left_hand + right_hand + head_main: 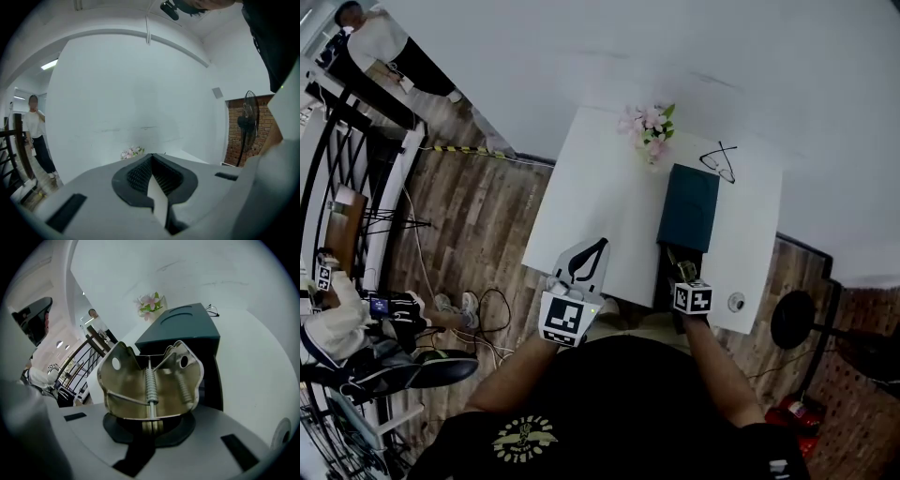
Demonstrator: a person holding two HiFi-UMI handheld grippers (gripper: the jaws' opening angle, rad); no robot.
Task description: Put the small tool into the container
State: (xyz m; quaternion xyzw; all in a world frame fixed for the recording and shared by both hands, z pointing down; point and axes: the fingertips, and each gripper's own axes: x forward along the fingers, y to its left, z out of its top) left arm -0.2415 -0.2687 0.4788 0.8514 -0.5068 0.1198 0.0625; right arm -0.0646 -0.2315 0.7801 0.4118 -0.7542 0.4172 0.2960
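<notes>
A small brass-coloured metal tool [150, 380] with springs in it stands up between the jaws of my right gripper [149, 423], which is shut on it. In the head view that gripper [683, 270] and the tool [685, 273] hover at the near end of the dark teal container [689, 206], a closed-looking box on the white table [600, 187]. In the right gripper view the container [183, 329] lies just beyond the tool. My left gripper [598, 246] sits over the table's near edge, shut, with nothing between its jaws [151, 157].
Pink flowers [649, 129] and a pair of glasses [719, 161] lie at the table's far end. A small round object [736, 302] sits at the near right corner. A black fan [792, 319] stands on the floor at the right. People are at the far left.
</notes>
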